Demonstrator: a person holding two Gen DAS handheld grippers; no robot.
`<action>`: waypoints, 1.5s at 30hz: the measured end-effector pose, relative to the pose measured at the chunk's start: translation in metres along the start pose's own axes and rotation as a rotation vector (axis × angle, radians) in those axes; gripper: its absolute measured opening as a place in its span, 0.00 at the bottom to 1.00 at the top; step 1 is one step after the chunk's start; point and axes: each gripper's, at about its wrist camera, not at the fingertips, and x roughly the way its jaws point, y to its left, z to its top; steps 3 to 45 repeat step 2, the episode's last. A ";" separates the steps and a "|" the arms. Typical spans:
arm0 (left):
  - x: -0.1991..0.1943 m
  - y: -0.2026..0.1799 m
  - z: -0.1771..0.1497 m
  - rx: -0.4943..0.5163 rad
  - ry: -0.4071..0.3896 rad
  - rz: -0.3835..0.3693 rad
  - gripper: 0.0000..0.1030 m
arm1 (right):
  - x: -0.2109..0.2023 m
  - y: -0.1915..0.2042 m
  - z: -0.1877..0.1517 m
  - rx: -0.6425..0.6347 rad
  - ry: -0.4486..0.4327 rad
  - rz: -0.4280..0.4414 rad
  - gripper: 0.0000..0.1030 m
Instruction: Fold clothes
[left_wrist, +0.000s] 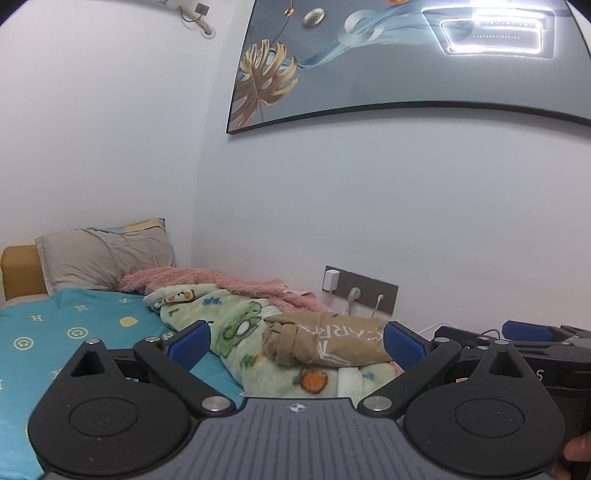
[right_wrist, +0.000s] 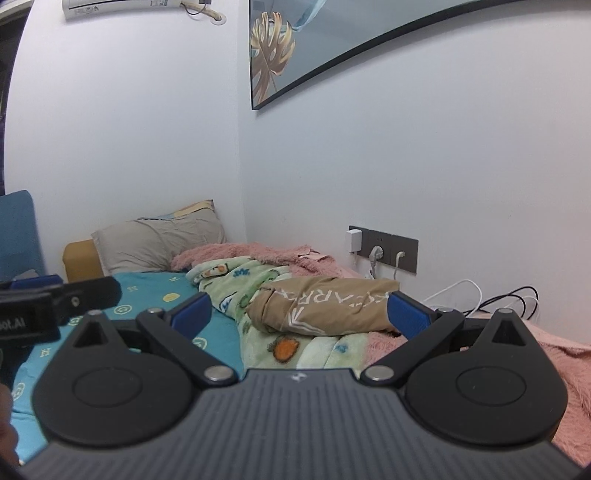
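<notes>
A tan garment (left_wrist: 325, 343) with white lettering lies bunched on a green cartoon-print blanket (left_wrist: 236, 325) on the bed. It also shows in the right wrist view (right_wrist: 325, 306). My left gripper (left_wrist: 295, 347) is open and empty, its blue pads wide apart just short of the garment. My right gripper (right_wrist: 299, 314) is open and empty, also facing the garment from close by. The right gripper shows at the right edge of the left wrist view (left_wrist: 532, 332), and the left one at the left edge of the right wrist view (right_wrist: 55, 295).
A pink fleece blanket (right_wrist: 280, 254) lies behind and to the right of the garment. A grey pillow (left_wrist: 103, 262) rests at the bed's head on a teal sheet (left_wrist: 74, 325). A wall socket strip (right_wrist: 384, 247) with plugs and cables sits close behind. The wall is near.
</notes>
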 end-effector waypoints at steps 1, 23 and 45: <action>-0.002 -0.001 -0.001 0.002 0.001 0.001 0.98 | -0.001 0.000 -0.001 -0.002 0.001 -0.002 1.00; -0.003 -0.002 -0.001 0.003 0.003 0.002 0.98 | -0.002 0.000 -0.001 -0.002 0.004 -0.004 1.00; -0.003 -0.002 -0.001 0.003 0.003 0.002 0.98 | -0.002 0.000 -0.001 -0.002 0.004 -0.004 1.00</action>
